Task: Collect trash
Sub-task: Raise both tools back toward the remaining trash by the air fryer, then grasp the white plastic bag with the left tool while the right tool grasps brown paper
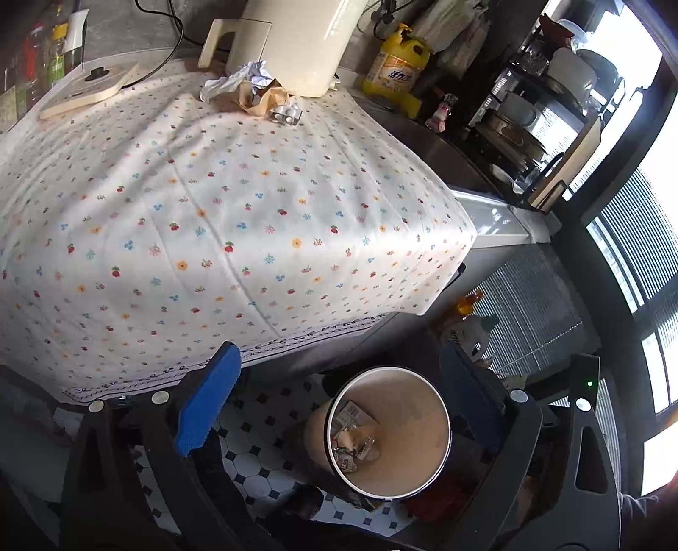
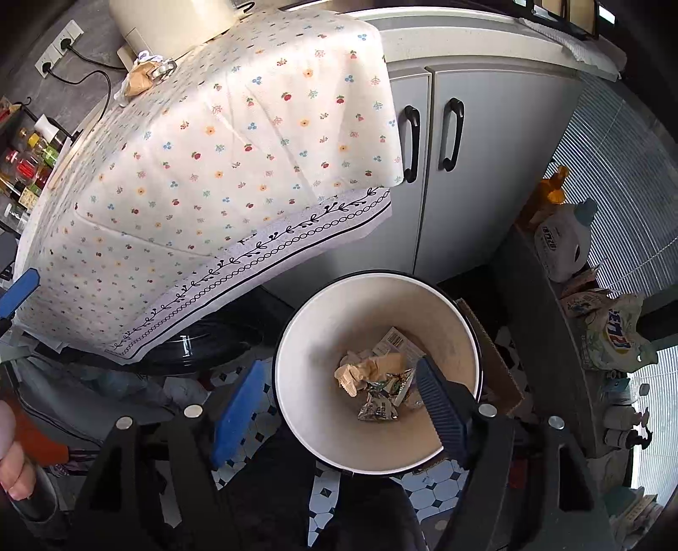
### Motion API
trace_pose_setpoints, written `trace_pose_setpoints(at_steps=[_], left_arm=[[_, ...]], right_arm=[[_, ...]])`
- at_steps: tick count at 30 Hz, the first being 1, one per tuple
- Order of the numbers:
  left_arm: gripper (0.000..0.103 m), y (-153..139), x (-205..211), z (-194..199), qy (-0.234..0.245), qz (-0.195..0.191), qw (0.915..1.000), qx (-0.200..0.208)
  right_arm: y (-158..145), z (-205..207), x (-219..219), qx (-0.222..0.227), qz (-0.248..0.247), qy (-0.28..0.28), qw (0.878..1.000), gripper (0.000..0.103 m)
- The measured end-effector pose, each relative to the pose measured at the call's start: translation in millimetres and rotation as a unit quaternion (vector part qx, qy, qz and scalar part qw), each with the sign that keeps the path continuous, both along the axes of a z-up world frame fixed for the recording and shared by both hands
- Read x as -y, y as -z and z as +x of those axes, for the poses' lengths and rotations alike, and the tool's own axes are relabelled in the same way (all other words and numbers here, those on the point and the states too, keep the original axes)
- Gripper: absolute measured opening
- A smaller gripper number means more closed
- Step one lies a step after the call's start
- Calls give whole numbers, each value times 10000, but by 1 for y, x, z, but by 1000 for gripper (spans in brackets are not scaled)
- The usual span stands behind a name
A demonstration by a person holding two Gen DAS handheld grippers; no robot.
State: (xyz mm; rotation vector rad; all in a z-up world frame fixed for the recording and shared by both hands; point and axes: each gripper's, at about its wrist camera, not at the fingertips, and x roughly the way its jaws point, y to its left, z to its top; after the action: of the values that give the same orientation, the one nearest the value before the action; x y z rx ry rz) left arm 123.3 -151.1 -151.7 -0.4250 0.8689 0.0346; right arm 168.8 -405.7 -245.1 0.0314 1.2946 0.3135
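A round cream bin stands on the tiled floor below the table edge, holding crumpled paper and foil wrappers. On the floral tablecloth, at the far side, lie a crumpled white paper, a brown paper wad and a blister pack; they also show in the right wrist view. My left gripper is open and empty, above the floor beside the bin. My right gripper is open and empty over the bin's mouth.
A cream appliance stands behind the trash on the table, with a wooden board to its left and a yellow detergent bottle to its right. Grey cabinet doors lie behind the bin. Bags and bottles crowd the right.
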Motion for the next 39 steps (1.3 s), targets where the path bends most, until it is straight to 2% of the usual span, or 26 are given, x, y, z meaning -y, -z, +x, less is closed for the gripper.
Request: trace_pose_setpoints(at_steps=[7, 12, 14, 27, 39], left_arm=[[97, -24, -27, 1, -151, 90, 9996, 228], [97, -40, -51, 3, -201, 171, 9989, 393], [97, -46, -62, 6, -221, 200, 9985, 457], [97, -80, -137, 33, -376, 349, 9944, 927], [97, -90, -205, 73, -323, 371, 9916, 1193]], right_arm=[[-47, 19, -24, 613, 373, -41, 9974, 82], [-83, 39, -49, 1144, 458, -38, 9924, 89], [-96, 47, -59, 1354, 508, 6, 9895, 96], [-147, 92, -133, 1995, 755, 67, 9770, 95], [-160, 129, -197, 2222, 780, 237, 9716, 95]])
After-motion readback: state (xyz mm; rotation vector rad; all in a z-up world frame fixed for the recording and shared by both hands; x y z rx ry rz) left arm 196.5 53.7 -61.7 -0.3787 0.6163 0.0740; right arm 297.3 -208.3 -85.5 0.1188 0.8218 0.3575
